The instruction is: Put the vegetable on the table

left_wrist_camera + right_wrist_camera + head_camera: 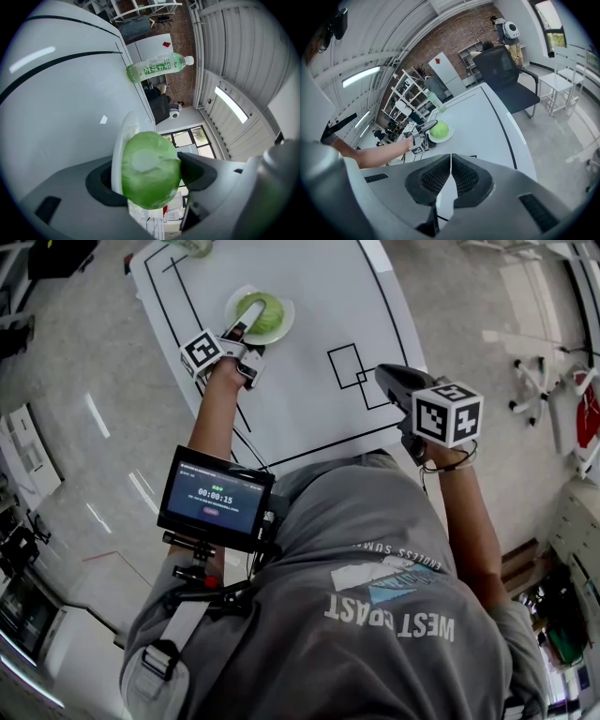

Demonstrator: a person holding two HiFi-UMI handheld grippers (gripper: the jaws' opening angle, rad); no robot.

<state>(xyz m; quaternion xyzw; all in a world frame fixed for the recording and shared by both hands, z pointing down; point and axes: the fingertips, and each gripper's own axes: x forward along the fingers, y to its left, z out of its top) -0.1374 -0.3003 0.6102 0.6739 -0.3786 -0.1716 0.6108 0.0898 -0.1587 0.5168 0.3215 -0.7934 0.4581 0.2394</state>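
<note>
Grey shirt [375,549] looms close; right tool [451,161] pinched together, left tool [251,315] clamped on the cabbage [269,313] on its plate [282,332].

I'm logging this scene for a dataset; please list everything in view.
table: one, white with black lines, under the plate
plate: one, white, on the table's far part
cabbage: one, green, on the plate
bottle: one, green, upright at the table's far edge
office chair: one, dark, beside the table
screen: one, black, at the person's chest
left gripper: one, grey, closed on the cabbage
right gripper: one, grey, shut, empty, near the table's front edge
</note>
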